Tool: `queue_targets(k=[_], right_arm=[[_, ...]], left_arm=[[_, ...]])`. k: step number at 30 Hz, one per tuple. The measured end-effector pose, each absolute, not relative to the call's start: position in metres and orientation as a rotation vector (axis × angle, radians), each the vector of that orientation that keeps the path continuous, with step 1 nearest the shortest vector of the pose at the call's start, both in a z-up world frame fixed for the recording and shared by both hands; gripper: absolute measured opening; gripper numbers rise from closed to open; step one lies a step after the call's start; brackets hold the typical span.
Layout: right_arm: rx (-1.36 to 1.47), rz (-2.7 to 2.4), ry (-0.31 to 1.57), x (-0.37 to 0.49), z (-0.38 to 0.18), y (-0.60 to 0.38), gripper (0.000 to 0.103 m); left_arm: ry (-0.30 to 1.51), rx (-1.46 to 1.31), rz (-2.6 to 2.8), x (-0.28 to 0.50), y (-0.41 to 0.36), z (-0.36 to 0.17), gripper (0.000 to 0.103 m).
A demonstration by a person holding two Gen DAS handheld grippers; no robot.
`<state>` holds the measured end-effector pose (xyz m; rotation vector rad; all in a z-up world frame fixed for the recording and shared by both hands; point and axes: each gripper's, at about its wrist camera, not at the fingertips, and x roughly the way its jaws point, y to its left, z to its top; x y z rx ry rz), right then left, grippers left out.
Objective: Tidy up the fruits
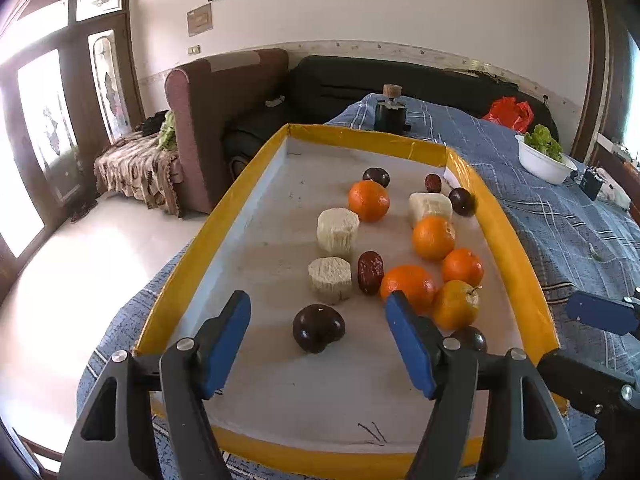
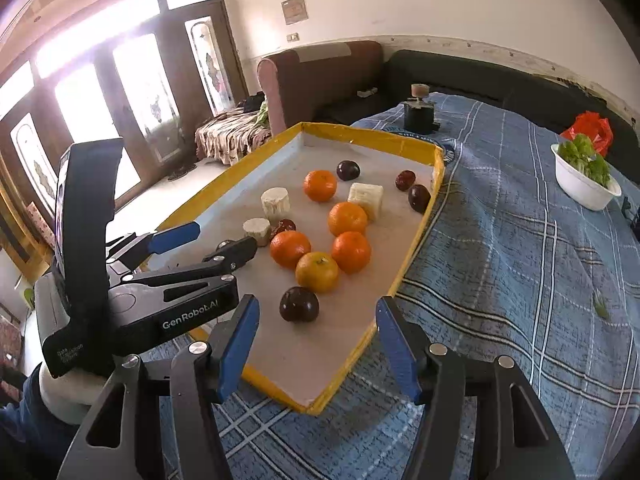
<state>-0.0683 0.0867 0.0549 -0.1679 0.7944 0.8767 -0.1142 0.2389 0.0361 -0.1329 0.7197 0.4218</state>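
1. The left gripper (image 1: 318,340) hangs over the near end of the yellow-rimmed tray (image 1: 516,248), jaws apart and clamped on nothing; a dark plum (image 1: 318,328) sits on the tray floor between its blue pads, touching neither.
2. At 1 o'clock from that plum, four oranges (image 1: 434,238) cluster together, the nearest partly hidden behind the right-hand pad; a fifth orange (image 1: 368,201) sits alone farther up the tray.
3. Two white ridged blocks (image 1: 331,280) stand at 12 o'clock, a wrinkled red date (image 1: 370,273) just beside the nearer one; a third block (image 1: 430,206) lies toward the far right corner.
4. The right gripper (image 2: 318,344) hovers at the tray's near corner, jaws likewise apart and empty, another plum (image 2: 299,304) at 12 o'clock just ahead.
5. More small dark fruit, possibly plums and a date, dot the far end.
6. Beyond, at 2 o'clock on the blue plaid cloth (image 2: 500,240), a white bowl (image 2: 586,192) holds greens.
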Motion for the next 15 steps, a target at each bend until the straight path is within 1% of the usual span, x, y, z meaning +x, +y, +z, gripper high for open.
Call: queue_targets(k=[3, 9, 15], right_arm=[[-0.16, 0.872, 0.804, -0.068, 0.05, 0.084, 0.069], [-0.136, 0.852, 0.797, -0.066, 0.046, 0.076, 0.072], [-0.112, 0.846, 0.797, -0.063, 0.041, 0.071, 0.075]], left_arm=[[0.709, -0.12, 0.444, -0.114, 0.237, 0.038, 0.079], [0.703, -0.095, 0.517, -0.116, 0.236, 0.038, 0.091], [0.717, -0.085, 0.569, -0.116, 0.233, 0.035, 0.094]])
